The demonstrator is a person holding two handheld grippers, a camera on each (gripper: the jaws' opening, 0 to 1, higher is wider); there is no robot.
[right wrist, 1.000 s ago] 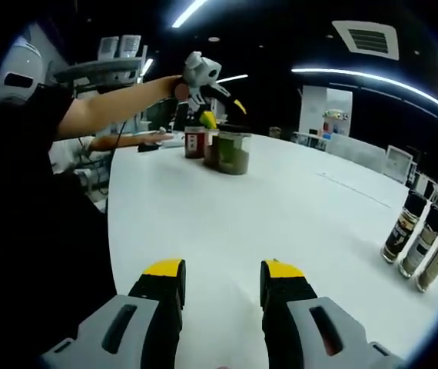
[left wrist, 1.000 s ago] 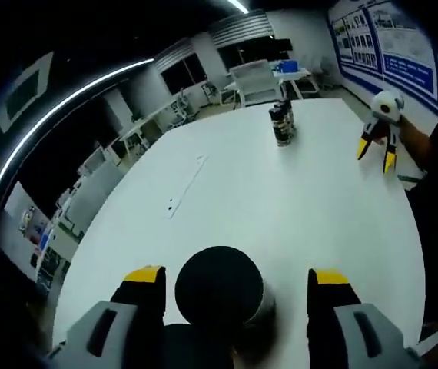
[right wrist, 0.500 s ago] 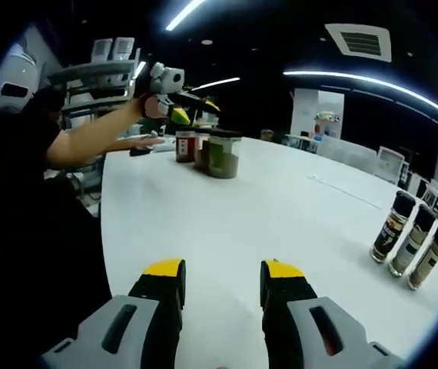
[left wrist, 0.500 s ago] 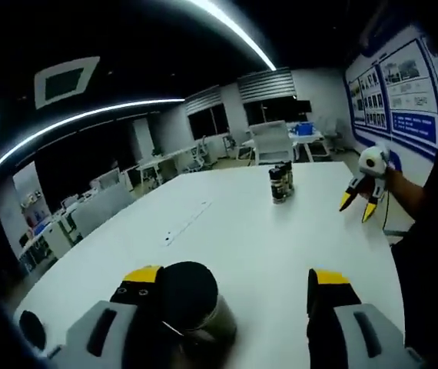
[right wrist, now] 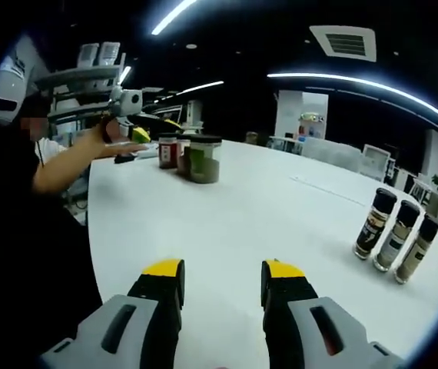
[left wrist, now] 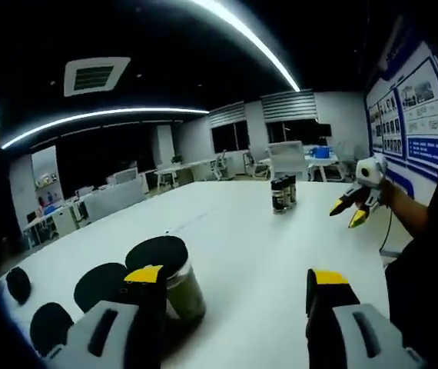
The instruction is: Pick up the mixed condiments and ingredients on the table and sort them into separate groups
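Since a second ago the left gripper (left wrist: 234, 296) has drawn back from the black-lidded jar (left wrist: 169, 275); its jaws now stand wide apart, gripping nothing, the jar just beside the left jaw. More black lids (left wrist: 100, 286) sit to that jar's left. Across the white table (left wrist: 250, 238) a cluster of dark bottles (left wrist: 283, 192) stands well apart. Around the table lies an office with desks, wall posters and ceiling light strips.

In the right gripper view, the right gripper (right wrist: 220, 284) hovers over bare tabletop, jaws apart and empty. Three tall spice bottles (right wrist: 396, 234) stand in a row at the right; the jars (right wrist: 192, 156) are grouped far across. A person's arm (right wrist: 73, 157) reaches out toward those jars, holding the left gripper above them.
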